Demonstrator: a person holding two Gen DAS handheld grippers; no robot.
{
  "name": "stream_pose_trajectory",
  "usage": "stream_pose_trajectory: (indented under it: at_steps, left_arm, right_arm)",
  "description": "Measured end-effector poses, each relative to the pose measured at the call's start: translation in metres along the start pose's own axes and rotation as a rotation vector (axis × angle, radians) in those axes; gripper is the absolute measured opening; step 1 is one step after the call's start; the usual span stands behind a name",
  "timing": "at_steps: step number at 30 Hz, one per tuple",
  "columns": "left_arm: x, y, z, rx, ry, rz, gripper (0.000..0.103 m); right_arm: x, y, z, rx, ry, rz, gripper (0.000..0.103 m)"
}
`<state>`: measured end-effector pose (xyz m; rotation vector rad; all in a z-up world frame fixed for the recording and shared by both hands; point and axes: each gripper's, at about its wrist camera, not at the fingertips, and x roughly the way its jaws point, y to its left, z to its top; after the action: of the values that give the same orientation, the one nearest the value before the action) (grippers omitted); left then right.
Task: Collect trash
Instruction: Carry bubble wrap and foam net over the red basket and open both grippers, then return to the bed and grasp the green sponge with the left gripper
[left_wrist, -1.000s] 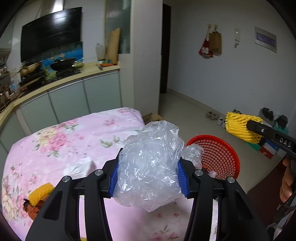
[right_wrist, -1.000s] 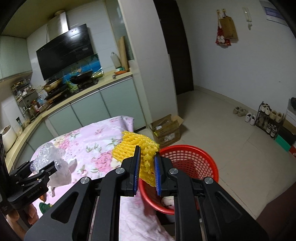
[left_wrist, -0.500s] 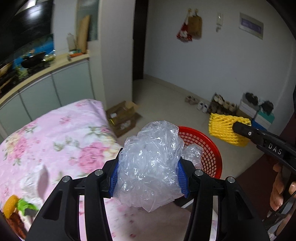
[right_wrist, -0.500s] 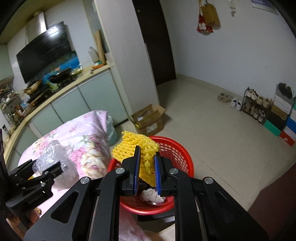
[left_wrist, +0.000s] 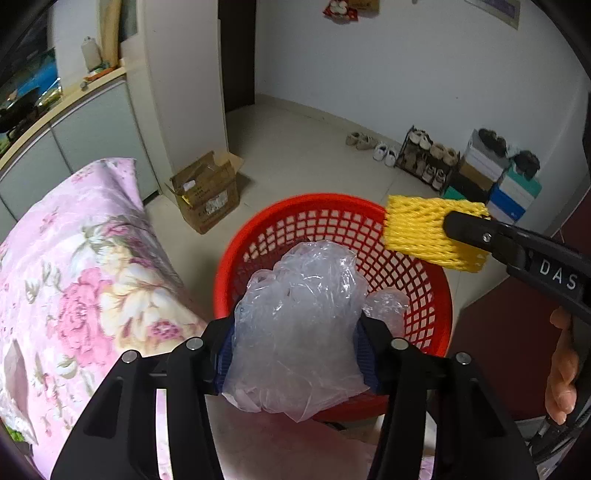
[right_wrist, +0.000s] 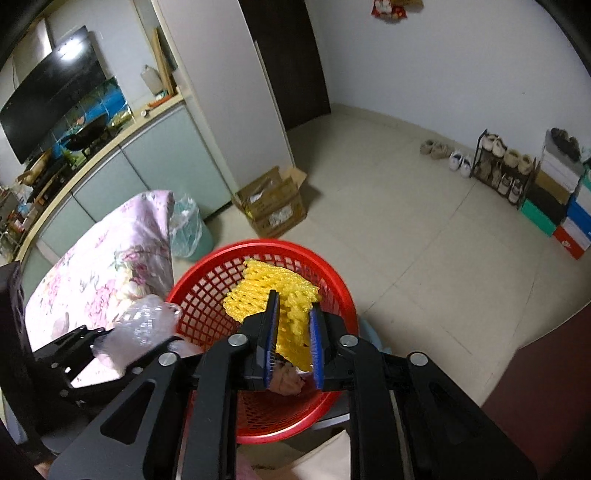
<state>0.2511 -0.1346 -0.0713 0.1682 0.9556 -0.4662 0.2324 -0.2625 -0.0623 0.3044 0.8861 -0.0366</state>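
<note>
The left gripper's blue-padded fingers are easing apart around a crumpled clear plastic bag, which fills the gap between them and still touches both pads; the bag hangs over the near rim of a round red mesh basket, with a smaller lobe of film bulging out past the right finger; in the right wrist view the same bag shows at the left edge of the basket, blurred, in the black jaws of the left gripper.

The right gripper is starting to loosen too; its blue pads stand narrowly apart with a yellow foam fruit net pinched between them, the net fanning out ahead of the tips above the inside of the basket; from the left wrist view the net sits over the basket's far right rim, clamped by a black finger marked DAS; part of a bare hand shows below it at the right edge.

A pale crumpled wad lies in the bottom of the basket, under the right gripper; what it is cannot be told.

The basket stands just beside a pink floral cloth covering a raised surface at the left; a cardboard box sits on the tiled floor beyond it, near a white pillar; a small bin lined with clear plastic stands next to the cloth's far corner; shoes on a rack and stacked shoeboxes line the far wall.
</note>
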Motion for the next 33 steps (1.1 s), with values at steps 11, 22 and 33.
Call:
stream_pose_trajectory:
  at_steps: [11, 22, 33]
  left_arm:
    - [0.003, 0.009, -0.002, -0.038, 0.021, -0.02, 0.079]
    - [-0.05, 0.026, -0.018, -0.072, -0.071, 0.026, 0.082]
    - [-0.108, 0.065, -0.066, -0.192, -0.143, 0.124, 0.082]
  right_arm:
    - [-0.002, -0.015, 0.0, 0.092, 0.027, 0.066, 0.045]
    - [-0.043, 0.009, -0.011, 0.032, -0.051, 0.089, 0.045]
    - [-0.077, 0.063, -0.03, -0.084, -0.13, 0.149, 0.058]
